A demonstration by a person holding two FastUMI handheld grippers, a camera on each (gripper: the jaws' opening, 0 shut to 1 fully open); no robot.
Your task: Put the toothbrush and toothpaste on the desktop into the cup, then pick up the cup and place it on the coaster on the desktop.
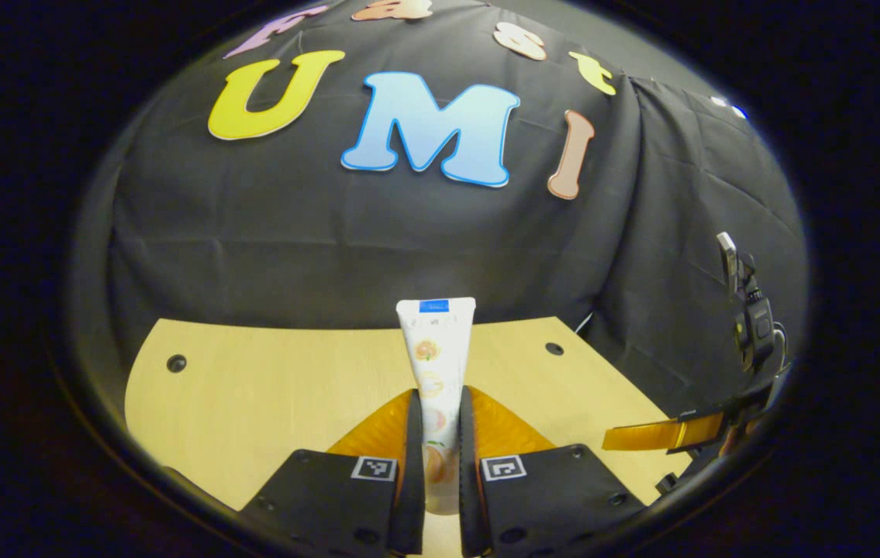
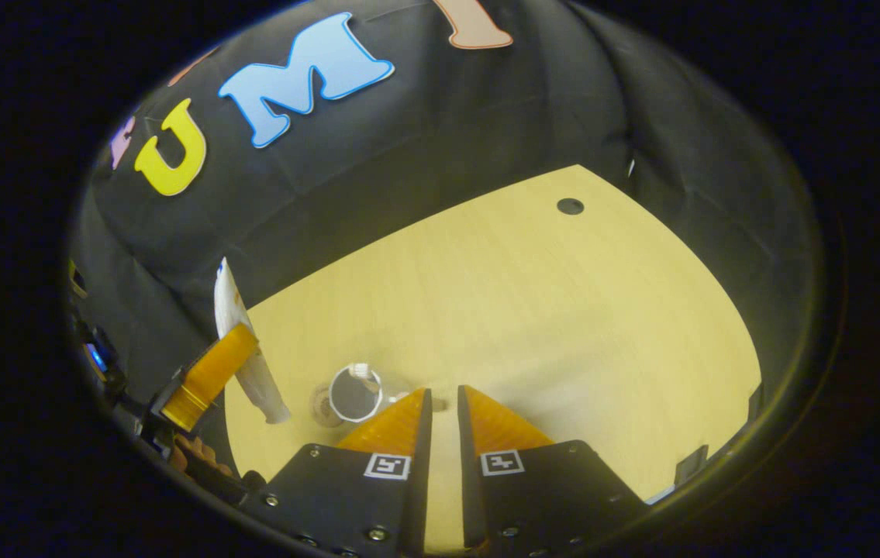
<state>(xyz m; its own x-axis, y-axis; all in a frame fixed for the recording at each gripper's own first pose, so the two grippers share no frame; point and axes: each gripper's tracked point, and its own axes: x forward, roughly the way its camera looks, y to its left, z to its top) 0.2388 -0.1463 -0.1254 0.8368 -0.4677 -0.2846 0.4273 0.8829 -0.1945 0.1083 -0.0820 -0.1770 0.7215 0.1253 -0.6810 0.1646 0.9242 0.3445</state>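
My left gripper [image 1: 440, 391] is shut on the toothpaste [image 1: 437, 341], a white tube with fruit pictures that stands upright between the fingers, above the wooden desktop [image 1: 269, 387]. In the right gripper view the toothpaste [image 2: 261, 387] hangs tilted in the left gripper [image 2: 230, 353], its lower end just left of the clear cup [image 2: 356, 391]. The cup stands on the desktop [image 2: 564, 310], seen from above; a pale item leans at its far rim, too small to name. My right gripper [image 2: 443, 391] is shut on nothing, just right of the cup. The right gripper [image 1: 618, 440] also shows in the left gripper view.
Dark round holes [image 2: 570, 206] mark the desktop's far corners. Black cloth walls close off the back and sides. A small device on a stand [image 1: 750, 325] sits at the right of the left gripper view.
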